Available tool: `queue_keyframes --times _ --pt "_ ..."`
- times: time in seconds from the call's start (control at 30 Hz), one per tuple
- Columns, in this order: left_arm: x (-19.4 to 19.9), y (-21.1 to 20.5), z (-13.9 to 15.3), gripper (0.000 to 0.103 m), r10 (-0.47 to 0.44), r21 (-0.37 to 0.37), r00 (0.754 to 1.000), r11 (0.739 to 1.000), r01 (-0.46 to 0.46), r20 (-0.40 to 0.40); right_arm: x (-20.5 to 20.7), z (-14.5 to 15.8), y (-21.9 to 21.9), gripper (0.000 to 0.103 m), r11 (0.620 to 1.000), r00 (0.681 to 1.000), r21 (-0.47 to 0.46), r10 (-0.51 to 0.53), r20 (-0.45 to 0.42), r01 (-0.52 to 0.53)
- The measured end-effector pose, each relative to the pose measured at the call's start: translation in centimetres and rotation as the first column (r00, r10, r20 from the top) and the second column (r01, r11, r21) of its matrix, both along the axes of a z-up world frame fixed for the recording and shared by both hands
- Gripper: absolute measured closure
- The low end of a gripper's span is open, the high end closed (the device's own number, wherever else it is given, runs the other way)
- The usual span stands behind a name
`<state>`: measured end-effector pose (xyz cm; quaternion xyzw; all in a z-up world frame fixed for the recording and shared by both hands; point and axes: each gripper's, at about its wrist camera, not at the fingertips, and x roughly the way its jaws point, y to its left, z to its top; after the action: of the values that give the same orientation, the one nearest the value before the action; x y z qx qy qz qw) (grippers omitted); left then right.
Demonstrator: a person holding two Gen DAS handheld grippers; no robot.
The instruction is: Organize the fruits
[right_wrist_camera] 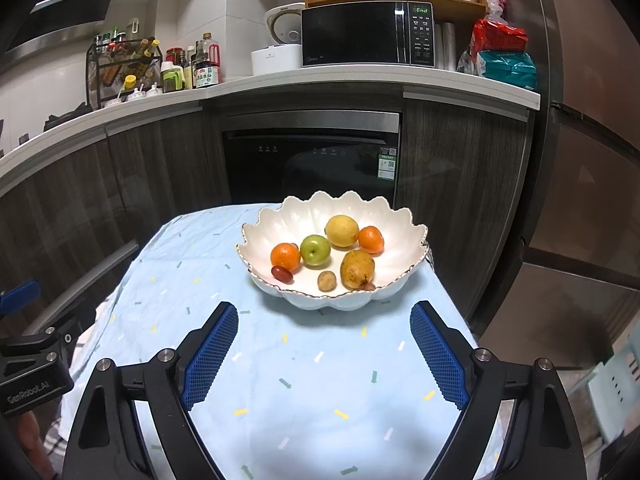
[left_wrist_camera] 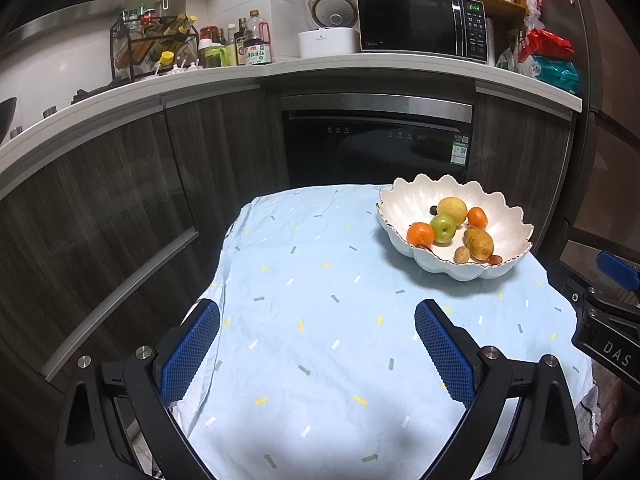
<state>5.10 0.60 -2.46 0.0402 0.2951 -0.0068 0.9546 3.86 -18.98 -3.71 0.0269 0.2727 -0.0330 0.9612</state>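
all the fruit sits in the scalloped white bowl [right_wrist_camera: 404, 256] on the bench [right_wrist_camera: 304, 380]; both the left gripper [left_wrist_camera: 318, 344] and right gripper [right_wrist_camera: 324, 346] hang open and empty. the pear [right_wrist_camera: 357, 269] looks soft-skinned, so pinch its broad middle gently; the small red fruit [right_wrist_camera: 281, 273] may roll
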Motion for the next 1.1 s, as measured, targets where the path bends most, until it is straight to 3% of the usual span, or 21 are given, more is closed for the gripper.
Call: queue_keyframes --times 1.1 --pt "0.02 -0.21 -0.02 0.003 0.001 -0.002 1.0 1.0 -0.001 0.002 0.0 -0.1 -0.04 0.014 1.0 1.0 0.001 0.0 -0.004 0.0"
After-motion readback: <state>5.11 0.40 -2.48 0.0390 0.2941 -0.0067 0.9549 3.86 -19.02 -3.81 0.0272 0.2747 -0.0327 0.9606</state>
